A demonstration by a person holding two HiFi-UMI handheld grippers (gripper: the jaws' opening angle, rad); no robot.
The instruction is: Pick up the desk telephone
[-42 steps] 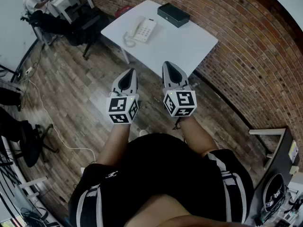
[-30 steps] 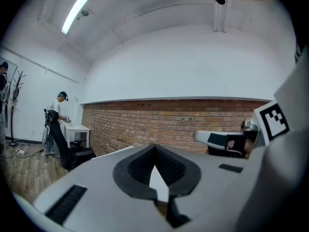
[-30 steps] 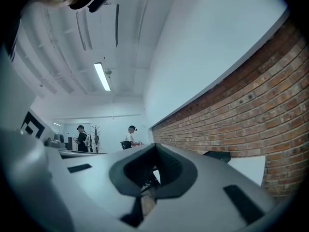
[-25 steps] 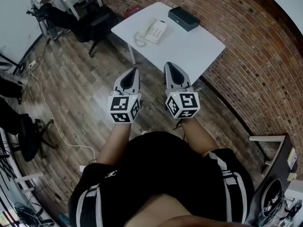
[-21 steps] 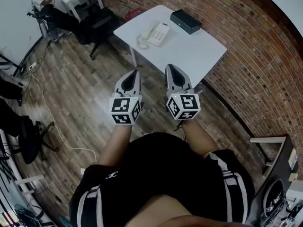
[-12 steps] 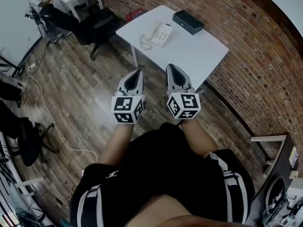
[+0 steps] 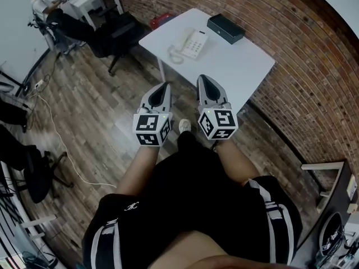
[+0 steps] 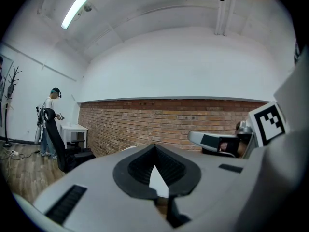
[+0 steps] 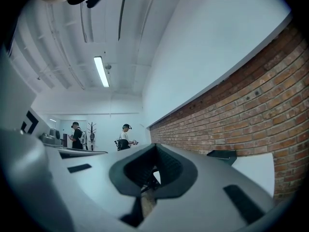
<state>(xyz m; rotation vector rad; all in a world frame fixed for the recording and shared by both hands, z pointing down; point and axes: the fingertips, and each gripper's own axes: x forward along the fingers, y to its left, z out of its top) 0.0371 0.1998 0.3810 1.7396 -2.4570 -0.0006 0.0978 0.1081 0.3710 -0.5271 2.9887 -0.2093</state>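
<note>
White, the desk telephone (image 7: pixel 192 42) is seen only from the head view, on the table (image 7: pixel 238 66), its keys not made out, while the left gripper (image 7: pixel 164 86) and right gripper (image 7: pixel 203 79) are held pressed together, empty, well apart from it.

Soft, even light fills the head view, the white table (image 7: pixel 247 66) bright without glare, the brick wall (image 7: pixel 303 49) bowed by fisheye and the corners black. A ceiling tube (image 8: pixel 77 7) and a strip light (image 9: pixel 101 71) glow above the soft-focus left gripper (image 8: pixel 155 146) and right gripper (image 9: pixel 155 148)
</note>
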